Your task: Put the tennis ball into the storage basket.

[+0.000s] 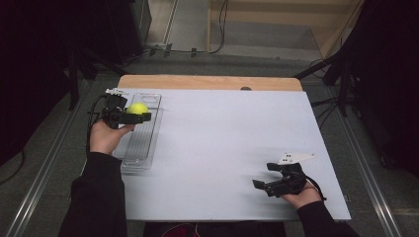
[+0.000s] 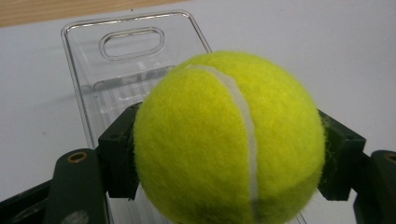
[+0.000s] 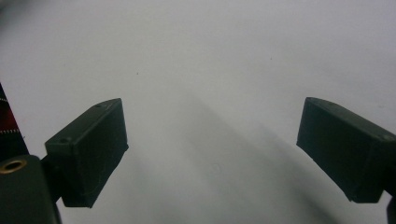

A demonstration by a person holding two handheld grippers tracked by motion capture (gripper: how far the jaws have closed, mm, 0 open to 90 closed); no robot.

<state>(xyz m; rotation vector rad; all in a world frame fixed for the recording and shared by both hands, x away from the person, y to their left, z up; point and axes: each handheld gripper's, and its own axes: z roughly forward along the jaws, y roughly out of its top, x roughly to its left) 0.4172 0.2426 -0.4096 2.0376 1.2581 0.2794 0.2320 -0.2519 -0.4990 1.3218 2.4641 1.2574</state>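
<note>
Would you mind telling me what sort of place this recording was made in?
Probably a lab or data-recording setup: a white table framed by floor rails, cables trailing behind, and hand-held grippers, the left hand-held gripper holding a tennis ball.

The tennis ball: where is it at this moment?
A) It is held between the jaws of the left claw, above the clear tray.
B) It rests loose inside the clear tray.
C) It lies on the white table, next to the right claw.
A: the left claw has its jaws pressed on both sides of the tennis ball, over the clear tray.
</note>
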